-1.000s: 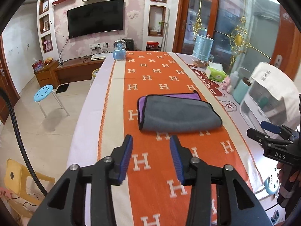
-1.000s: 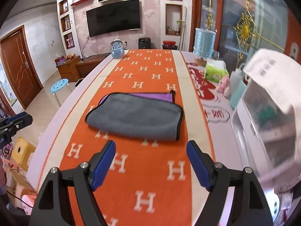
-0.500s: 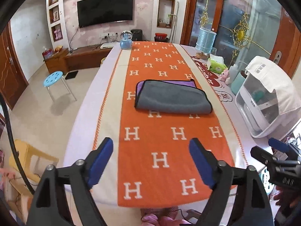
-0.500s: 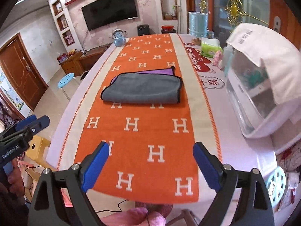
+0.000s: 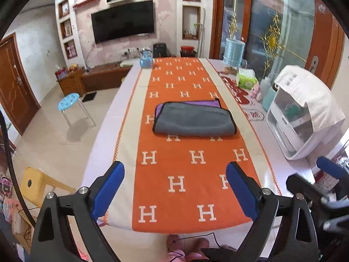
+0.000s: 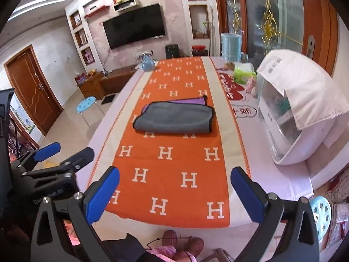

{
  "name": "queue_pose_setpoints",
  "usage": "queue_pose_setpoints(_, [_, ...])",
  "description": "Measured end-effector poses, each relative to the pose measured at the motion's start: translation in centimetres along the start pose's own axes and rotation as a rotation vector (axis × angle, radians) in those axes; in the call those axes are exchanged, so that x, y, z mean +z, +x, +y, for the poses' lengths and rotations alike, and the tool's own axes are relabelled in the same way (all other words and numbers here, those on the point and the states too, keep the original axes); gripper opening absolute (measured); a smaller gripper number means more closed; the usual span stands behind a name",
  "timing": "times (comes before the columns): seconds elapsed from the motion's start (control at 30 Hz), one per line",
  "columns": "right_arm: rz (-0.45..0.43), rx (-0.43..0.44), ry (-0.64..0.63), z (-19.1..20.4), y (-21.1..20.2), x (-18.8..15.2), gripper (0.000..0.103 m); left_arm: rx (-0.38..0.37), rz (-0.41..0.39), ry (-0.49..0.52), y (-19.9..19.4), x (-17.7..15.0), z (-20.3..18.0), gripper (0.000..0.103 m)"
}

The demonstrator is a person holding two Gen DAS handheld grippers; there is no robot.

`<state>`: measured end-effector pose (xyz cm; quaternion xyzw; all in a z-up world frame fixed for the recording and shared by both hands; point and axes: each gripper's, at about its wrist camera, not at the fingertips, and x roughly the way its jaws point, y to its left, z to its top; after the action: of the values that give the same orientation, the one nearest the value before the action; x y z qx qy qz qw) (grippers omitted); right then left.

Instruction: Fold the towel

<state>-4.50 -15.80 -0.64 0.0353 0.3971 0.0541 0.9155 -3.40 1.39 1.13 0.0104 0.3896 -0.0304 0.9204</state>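
A grey towel [image 5: 194, 121] with a black edge and purple underside lies folded on the orange H-patterned runner [image 5: 185, 174], mid-table. It also shows in the right wrist view [image 6: 174, 119]. My left gripper [image 5: 174, 187] is open and empty, held back above the table's near edge, far from the towel. My right gripper [image 6: 174, 191] is open and empty, also back at the near edge. The right gripper shows at the right of the left wrist view [image 5: 316, 179], and the left gripper shows at the left of the right wrist view [image 6: 56, 155].
A white covered appliance [image 5: 303, 113] stands on the table's right side, with a tissue pack [image 5: 245, 79] and bottles behind it. A blue ornament [image 5: 145, 60] sits at the far end. A blue stool [image 5: 68, 101] and a yellow chair [image 5: 35, 182] stand left of the table.
Both grippers have pulled back from the towel toward the table's near edge and risen. The left gripper's jaws have opened wide. The towel has not moved.
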Motion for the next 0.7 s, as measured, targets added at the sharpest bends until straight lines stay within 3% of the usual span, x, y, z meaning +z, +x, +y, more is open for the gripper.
queue_pose_setpoints(0.2, [-0.030,0.015,-0.016,0.7,0.1,-0.3,0.103,0.036,-0.051,-0.023,-0.5,-0.2,0.4,0.095])
queue_pose_setpoints(0.3, [-0.050,0.022,-0.019,0.7,0.1,0.1,0.103,0.050,-0.072,-0.021,-0.7,0.0,0.5,0.103])
queue_pose_setpoints(0.7, [-0.057,0.040,-0.030,0.5,1.2,1.1,0.103,0.086,-0.109,-0.029,-0.5,1.2,0.6,0.102])
